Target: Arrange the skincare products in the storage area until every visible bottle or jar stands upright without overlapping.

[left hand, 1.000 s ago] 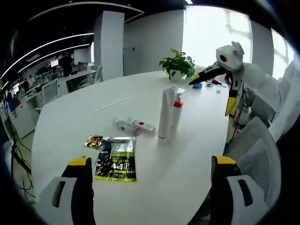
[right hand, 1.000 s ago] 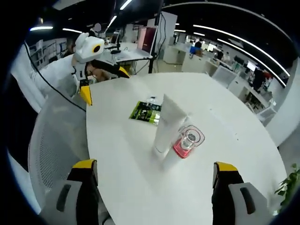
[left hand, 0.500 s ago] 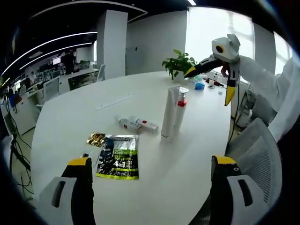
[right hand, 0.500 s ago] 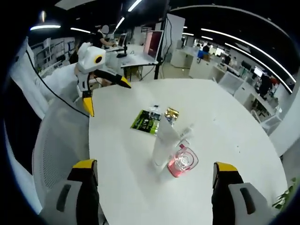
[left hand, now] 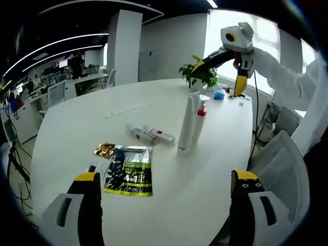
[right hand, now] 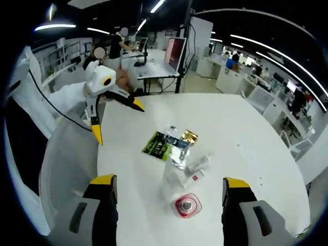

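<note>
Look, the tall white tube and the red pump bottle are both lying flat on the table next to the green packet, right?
Not quite. The tall white tube and the red pump bottle are standing upright, side by side, as the left gripper view shows. They do stand on the table near the green packet. The things lying flat are the two small tubes beside them.

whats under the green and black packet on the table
The green and black packet lies flat on the white table. A gold sachet pokes out from beneath its far corner. Whatever else lies under it is covered.
</note>
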A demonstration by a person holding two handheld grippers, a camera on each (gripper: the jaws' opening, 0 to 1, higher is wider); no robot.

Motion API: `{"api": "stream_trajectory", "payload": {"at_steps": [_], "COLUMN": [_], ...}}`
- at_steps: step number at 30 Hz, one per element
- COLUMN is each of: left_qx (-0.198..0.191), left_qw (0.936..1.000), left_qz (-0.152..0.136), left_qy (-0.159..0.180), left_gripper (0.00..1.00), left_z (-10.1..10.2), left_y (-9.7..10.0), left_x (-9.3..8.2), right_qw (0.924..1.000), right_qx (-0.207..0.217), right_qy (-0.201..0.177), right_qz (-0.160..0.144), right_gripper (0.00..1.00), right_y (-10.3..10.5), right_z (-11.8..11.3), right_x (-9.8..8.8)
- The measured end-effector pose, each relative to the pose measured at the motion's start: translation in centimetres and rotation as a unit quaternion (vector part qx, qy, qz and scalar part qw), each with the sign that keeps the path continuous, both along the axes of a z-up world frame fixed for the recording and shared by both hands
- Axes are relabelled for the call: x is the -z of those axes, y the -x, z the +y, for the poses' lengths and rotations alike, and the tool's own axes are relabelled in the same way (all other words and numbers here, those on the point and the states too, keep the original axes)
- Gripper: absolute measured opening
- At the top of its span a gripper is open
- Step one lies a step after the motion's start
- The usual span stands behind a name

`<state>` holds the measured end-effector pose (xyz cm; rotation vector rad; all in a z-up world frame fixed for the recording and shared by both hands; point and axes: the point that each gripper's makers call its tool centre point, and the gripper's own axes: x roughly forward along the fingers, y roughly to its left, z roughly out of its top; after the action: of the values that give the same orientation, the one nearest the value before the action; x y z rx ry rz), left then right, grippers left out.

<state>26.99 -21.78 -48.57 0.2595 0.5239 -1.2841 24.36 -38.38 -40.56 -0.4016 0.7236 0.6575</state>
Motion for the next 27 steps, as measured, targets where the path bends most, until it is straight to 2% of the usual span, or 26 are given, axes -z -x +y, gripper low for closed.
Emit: {"api": "stream_trajectory", "payload": {"at_steps": [6,12,15,18,22,27], "left_qx": [-0.001,-0.002,-0.004,-0.006,-0.007,-0.010], "left_qw": [1.0000,1.0000,1.0000,1.0000,1.0000,0.9999], "left_qz": [-0.005,-0.007,-0.004,-0.002,-0.004,0.001], "left_qy": [-0.002,-0.004,-0.001,0.001,-0.003,-0.006], "left_gripper": [0.99,0.99,0.99,0.99,0.99,0.99], "left_z": [0.2,0.3,0.3,0.3,0.2,0.1], "left_y": [-0.3,-0.4,-0.5,-0.7,-0.9,-1.3], "left_x": [0.2,0.4,0.6,0.8,1.2,1.7], "right_qw": [1.0000,0.9999,0.9991,0.9984,0.9970,0.9949], "right_qx": [-0.004,0.010,0.028,0.041,0.063,0.081], "right_qy": [-0.008,-0.005,-0.032,-0.037,-0.040,-0.034], "right_qz": [-0.003,0.000,0.007,0.009,0.019,0.049], "right_gripper": [0.72,0.65,0.65,0.59,0.56,0.54], "right_y": [-2.0,-3.8,-4.9,-5.8,-7.3,-8.7], "right_z": [1.1,1.0,1.0,0.7,-0.2,-1.6], "right_x": [-0.8,-0.4,-0.4,-0.2,0.7,2.6]}}
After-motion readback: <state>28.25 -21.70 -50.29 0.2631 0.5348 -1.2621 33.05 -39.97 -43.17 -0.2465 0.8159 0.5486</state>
